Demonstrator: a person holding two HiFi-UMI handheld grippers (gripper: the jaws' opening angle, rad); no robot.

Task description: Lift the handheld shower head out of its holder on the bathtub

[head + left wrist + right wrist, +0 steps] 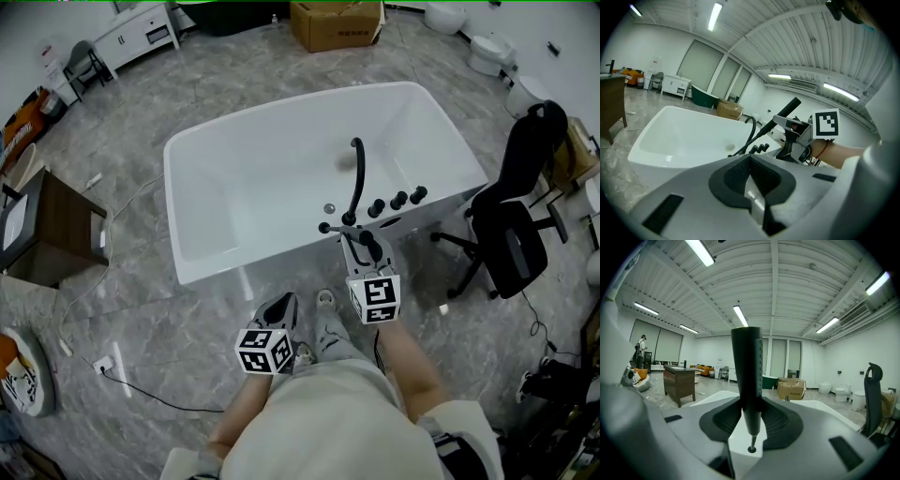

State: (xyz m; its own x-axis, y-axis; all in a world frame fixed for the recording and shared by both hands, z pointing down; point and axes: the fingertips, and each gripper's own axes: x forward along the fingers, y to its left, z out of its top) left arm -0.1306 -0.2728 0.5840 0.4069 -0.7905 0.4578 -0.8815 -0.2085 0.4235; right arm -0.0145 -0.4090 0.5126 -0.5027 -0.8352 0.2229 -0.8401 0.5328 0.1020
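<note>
My head view: high, steeply down over bathtub (234,197). Both gripper views: low, close, looking across same bathtub.

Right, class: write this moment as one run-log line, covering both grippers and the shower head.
right gripper: shut on shower head | shower head: raised above holder | left gripper: shut, empty

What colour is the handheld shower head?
The shower head is black, clearest in the right gripper view.
</note>
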